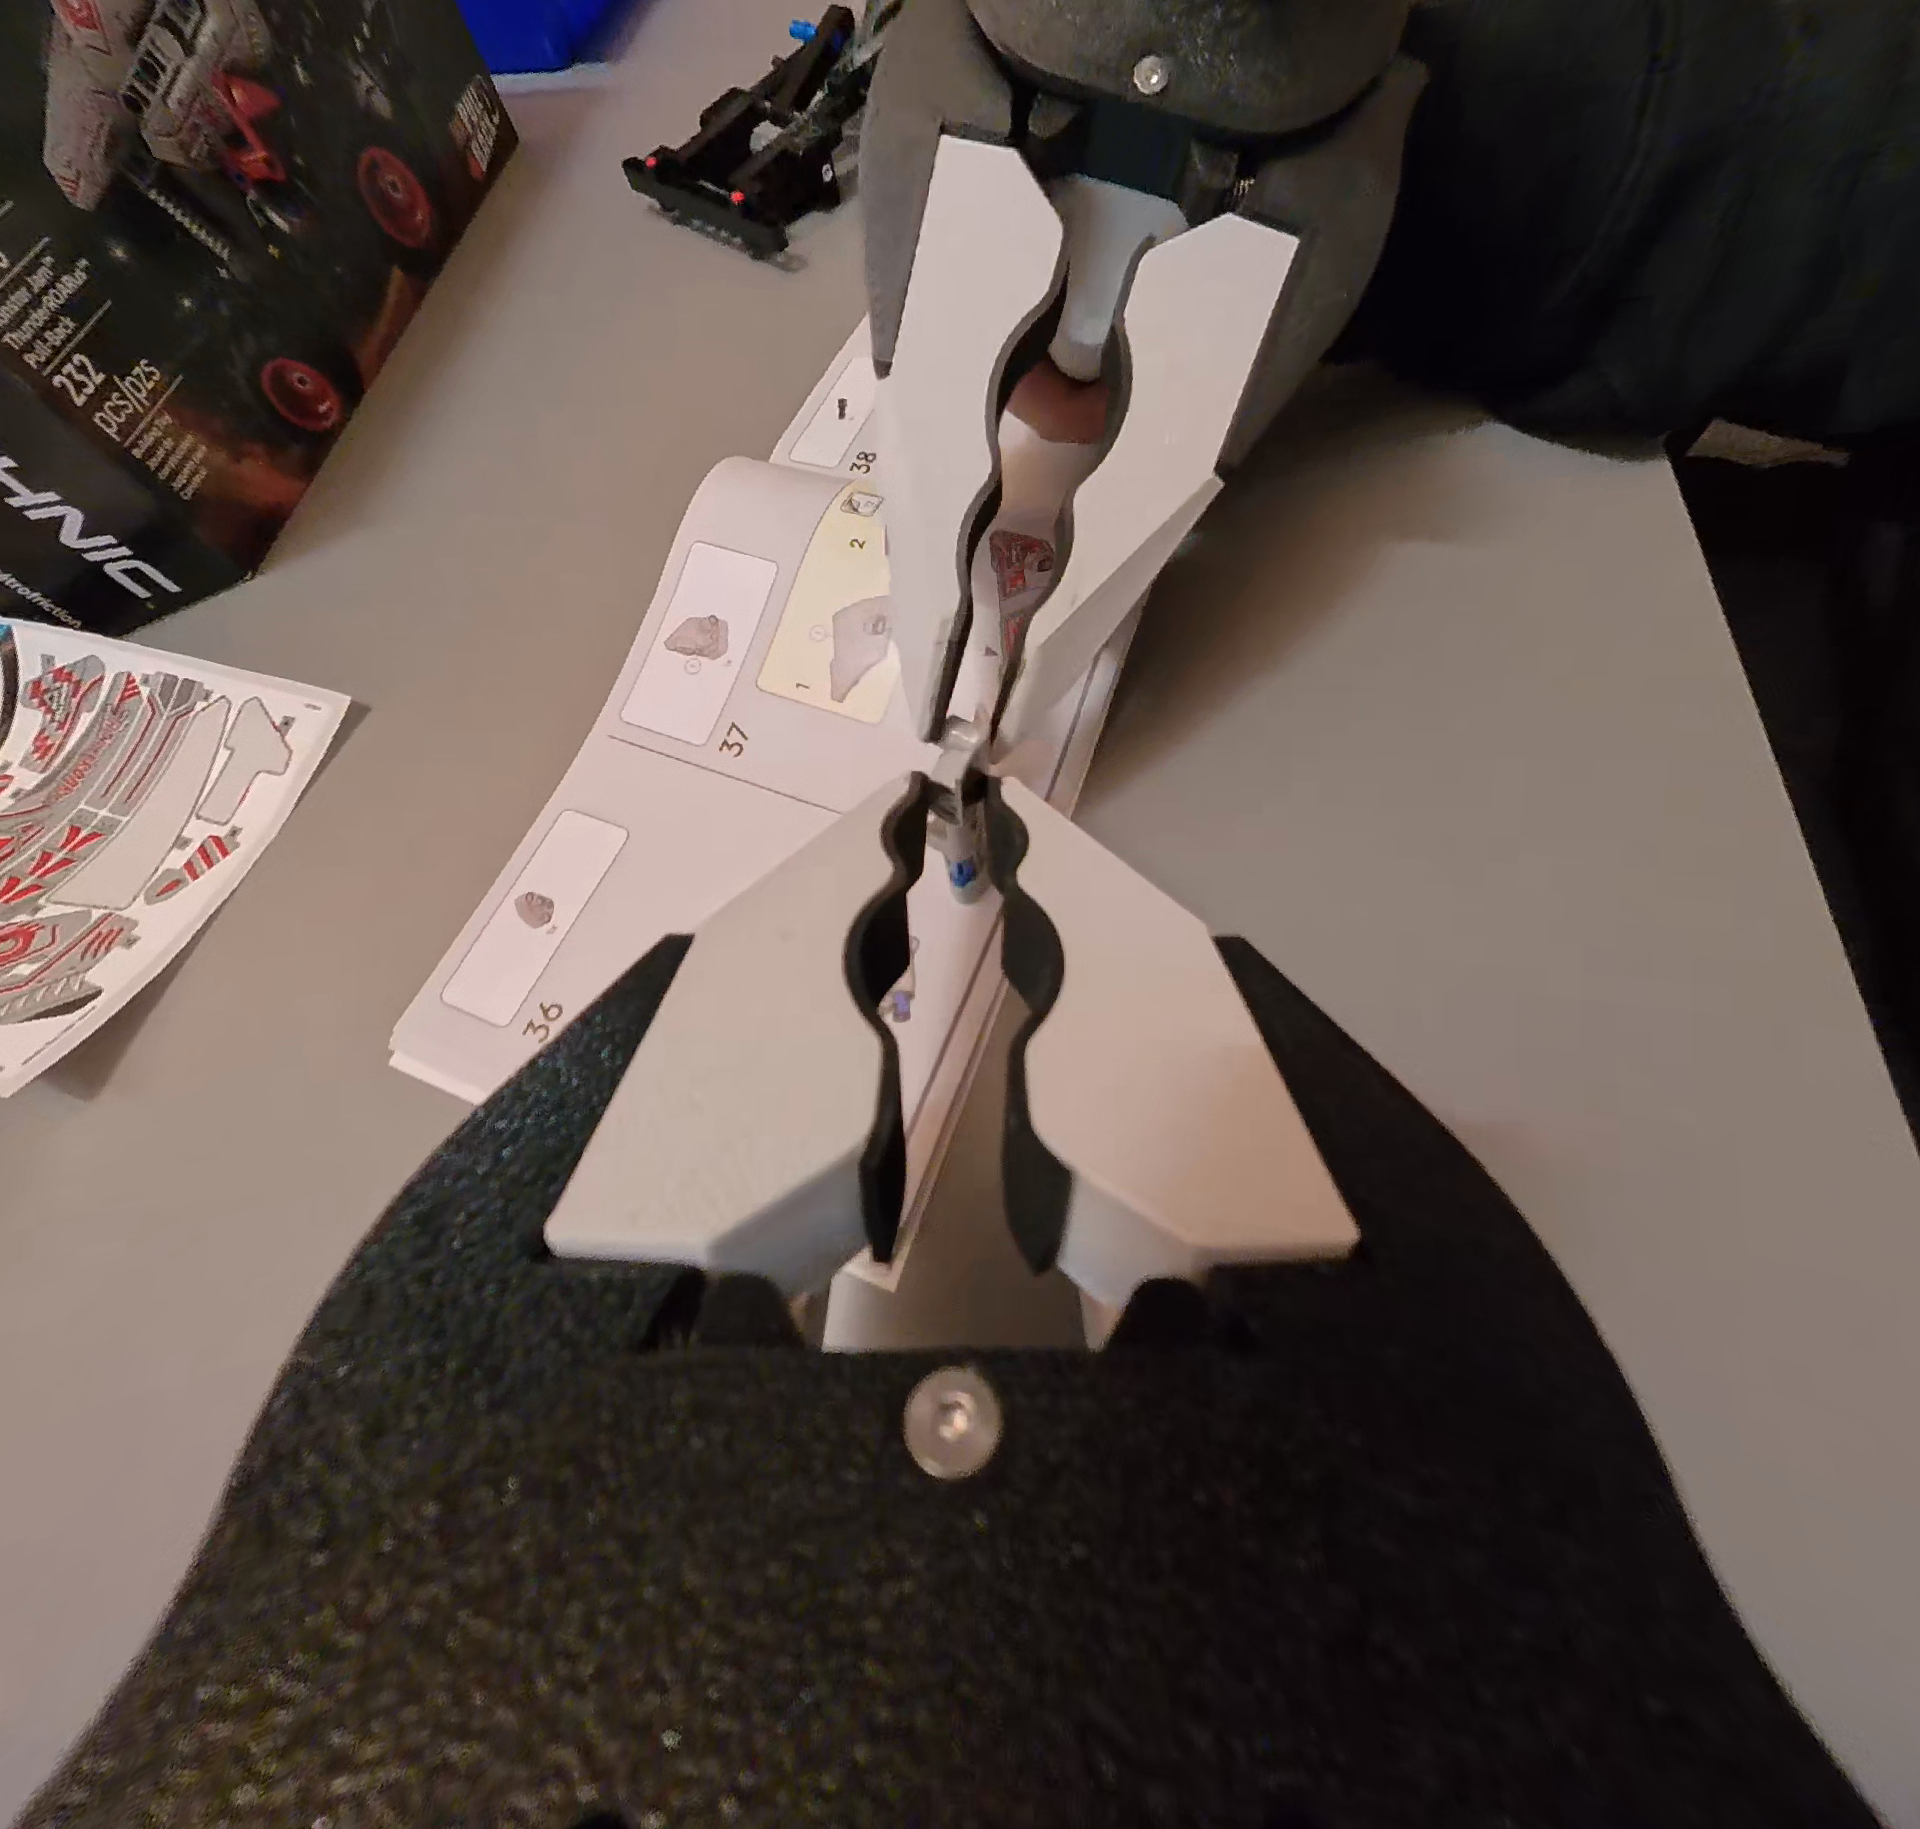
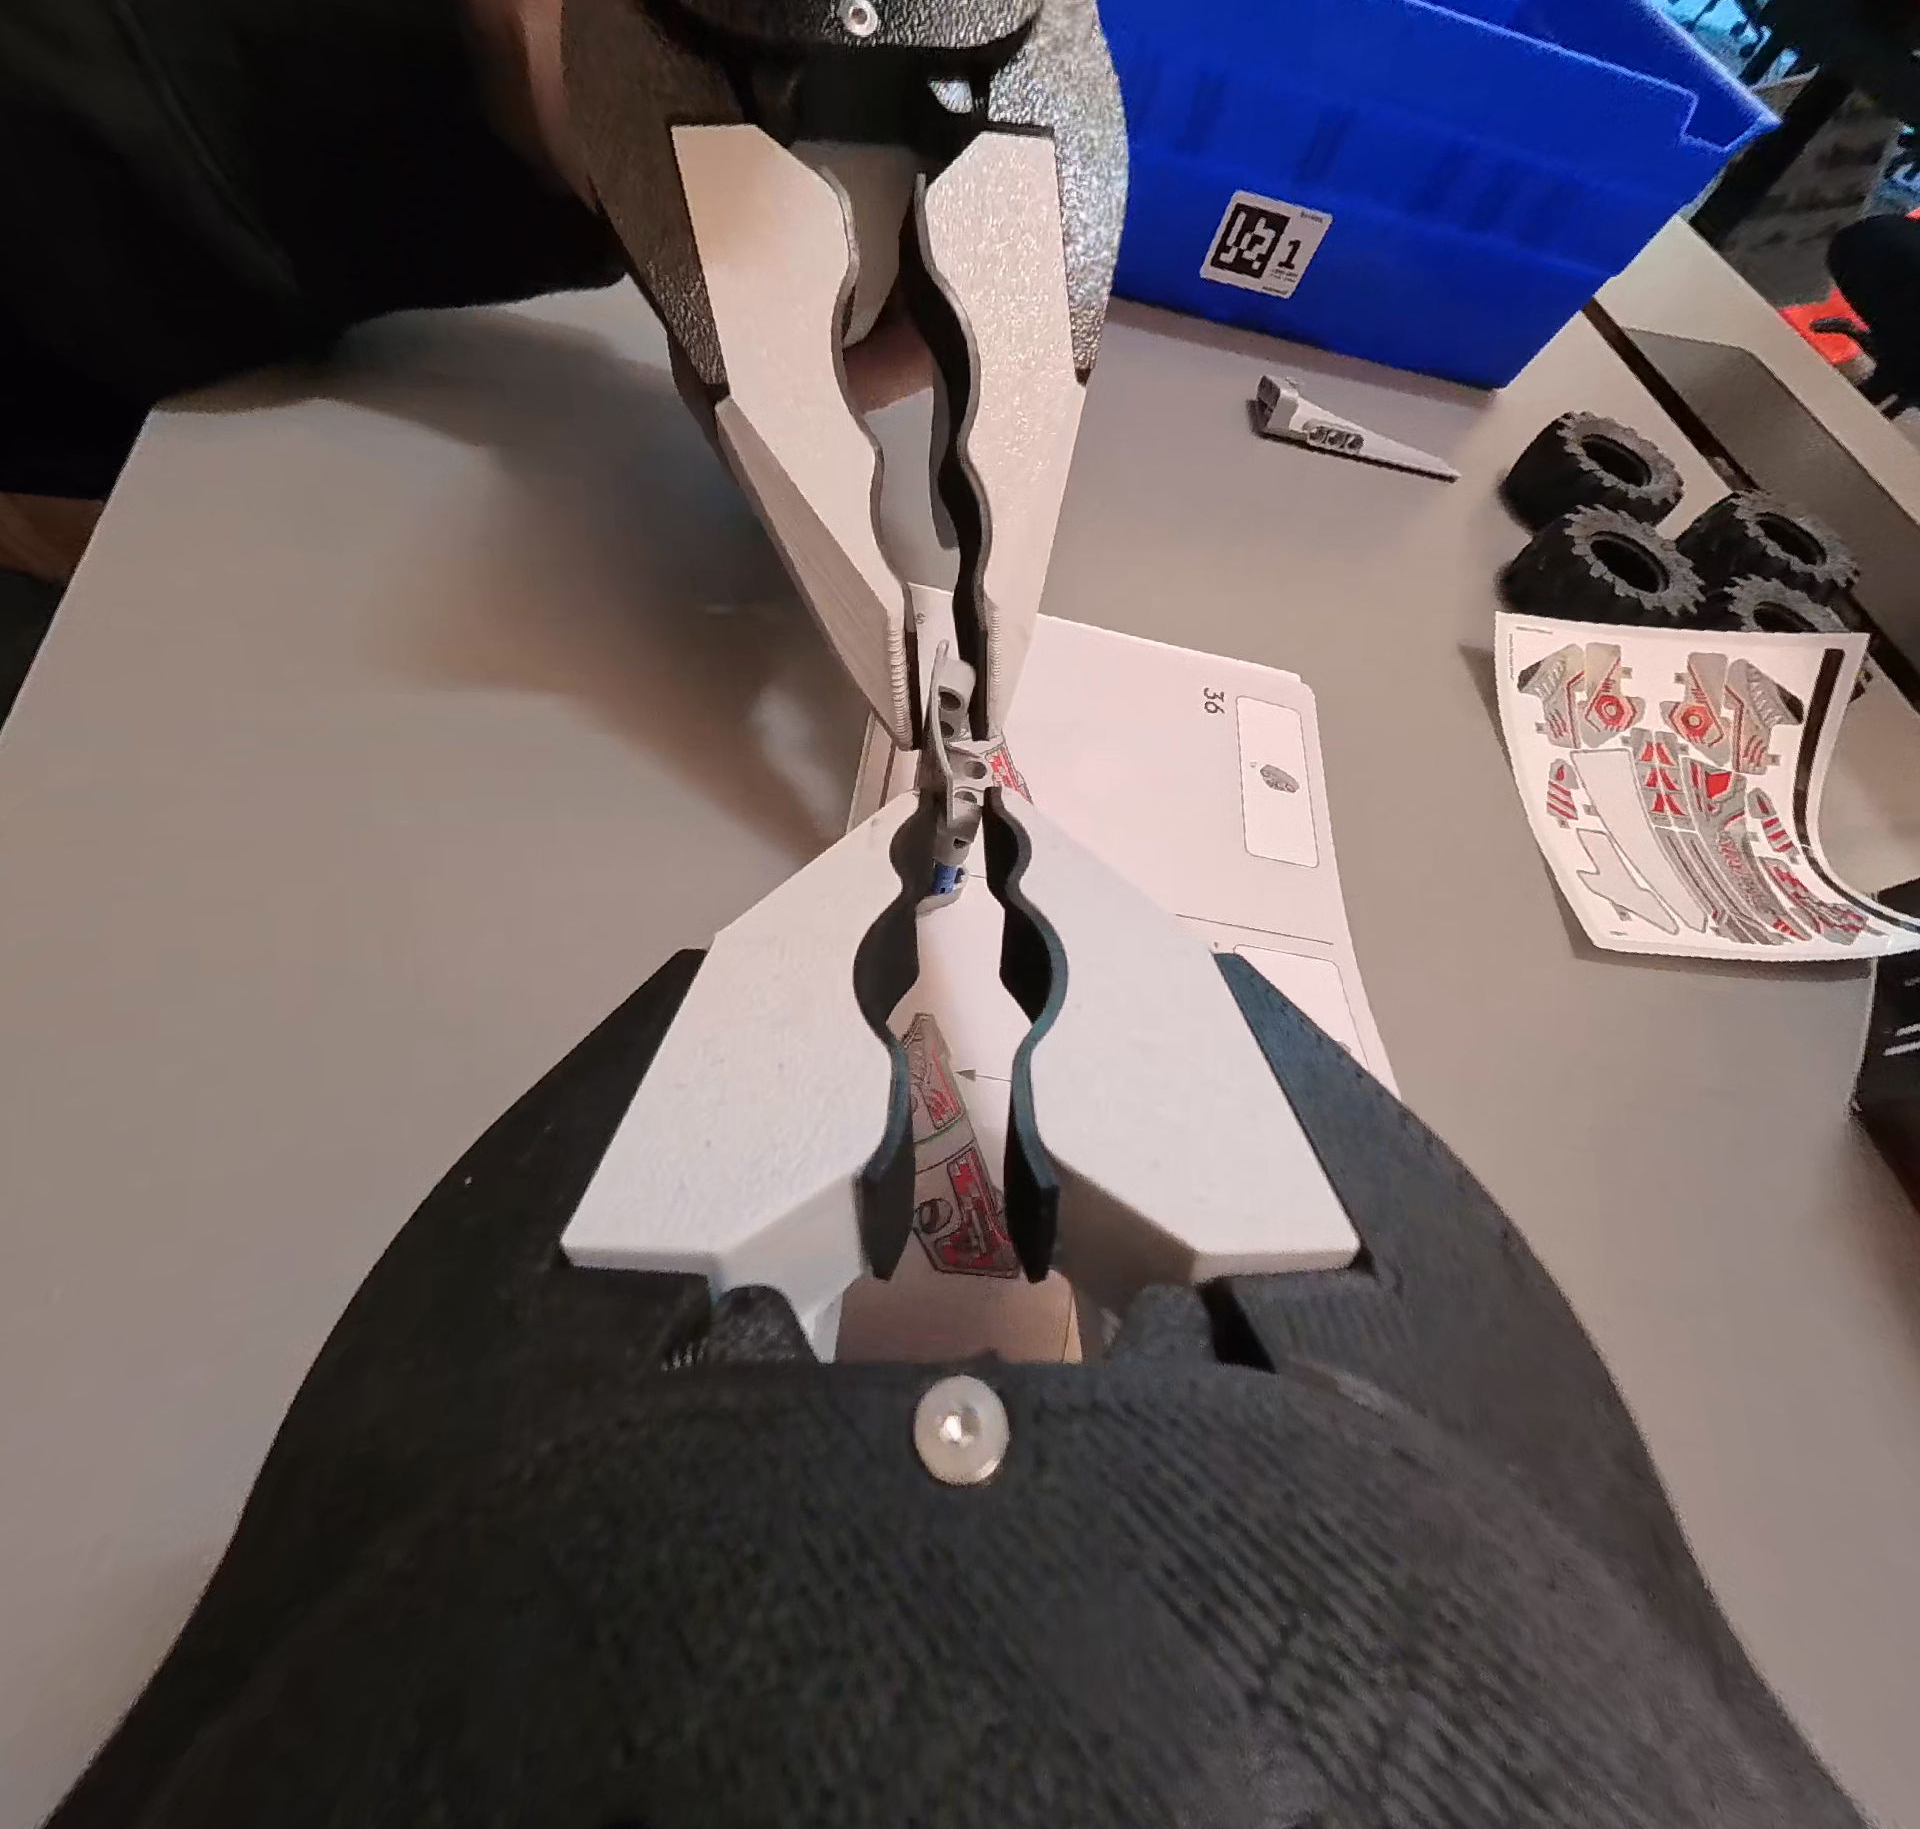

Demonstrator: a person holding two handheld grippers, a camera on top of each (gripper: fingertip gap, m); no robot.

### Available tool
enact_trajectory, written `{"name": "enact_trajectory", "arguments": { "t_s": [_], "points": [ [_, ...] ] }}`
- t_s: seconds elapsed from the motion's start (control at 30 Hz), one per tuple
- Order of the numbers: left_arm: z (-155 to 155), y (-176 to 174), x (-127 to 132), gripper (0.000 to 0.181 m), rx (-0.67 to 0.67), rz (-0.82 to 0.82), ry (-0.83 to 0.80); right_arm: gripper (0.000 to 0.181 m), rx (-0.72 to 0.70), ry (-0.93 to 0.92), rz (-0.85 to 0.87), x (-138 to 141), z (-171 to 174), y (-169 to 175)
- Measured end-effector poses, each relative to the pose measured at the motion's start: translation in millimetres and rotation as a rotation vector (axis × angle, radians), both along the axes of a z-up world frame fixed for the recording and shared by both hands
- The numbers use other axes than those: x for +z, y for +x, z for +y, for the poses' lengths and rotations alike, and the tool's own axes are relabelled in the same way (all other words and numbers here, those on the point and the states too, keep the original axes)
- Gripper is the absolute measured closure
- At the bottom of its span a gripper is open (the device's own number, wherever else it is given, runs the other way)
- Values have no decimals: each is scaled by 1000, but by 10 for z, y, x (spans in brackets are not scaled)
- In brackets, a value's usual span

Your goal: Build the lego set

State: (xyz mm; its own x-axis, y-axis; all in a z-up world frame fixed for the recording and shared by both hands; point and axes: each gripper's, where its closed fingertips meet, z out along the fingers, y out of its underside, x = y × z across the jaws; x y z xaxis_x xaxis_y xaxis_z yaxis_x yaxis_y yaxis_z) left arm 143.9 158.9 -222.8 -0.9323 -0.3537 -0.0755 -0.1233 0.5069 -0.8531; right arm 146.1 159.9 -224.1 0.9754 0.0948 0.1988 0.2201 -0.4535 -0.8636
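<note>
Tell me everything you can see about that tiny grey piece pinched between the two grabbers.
The small grey piece looks like plastic: a slim, bent beam with round holes, and a blue pin on the end inside the right gripper. The left gripper pinches it from the other side, tip to tip. It hangs in the air above the open instruction booklet, touching only the fingertips.

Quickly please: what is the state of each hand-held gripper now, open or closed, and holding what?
Left hand-held gripper: closed on a small grey lego piece.
Right hand-held gripper: closed on the same grey piece, tip to tip with the left.
</note>
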Motion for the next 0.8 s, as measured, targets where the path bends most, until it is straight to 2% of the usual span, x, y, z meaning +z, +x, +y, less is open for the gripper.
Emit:
{"name": "enact_trajectory", "arguments": {
  "t_s": [0.23,0.47,0.6,0.67,0.8],
  "points": [
    [7,4,-8,174,-42,23,-27,174,-16,0,8,0,3,-13],
    [18,11,-5,173,-69,-27,-12,174,-17,1,15,1,2,-19],
    [43,46,-2,164,-37,-27,-14,174,-31,5,20,5,11,-20],
    [30,22,-7,171,-54,-30,-9,174,-38,5,21,6,11,-18],
    [29,25,-9,172,-65,-39,-6,175,-54,3,33,4,13,-10]
  ]
}}
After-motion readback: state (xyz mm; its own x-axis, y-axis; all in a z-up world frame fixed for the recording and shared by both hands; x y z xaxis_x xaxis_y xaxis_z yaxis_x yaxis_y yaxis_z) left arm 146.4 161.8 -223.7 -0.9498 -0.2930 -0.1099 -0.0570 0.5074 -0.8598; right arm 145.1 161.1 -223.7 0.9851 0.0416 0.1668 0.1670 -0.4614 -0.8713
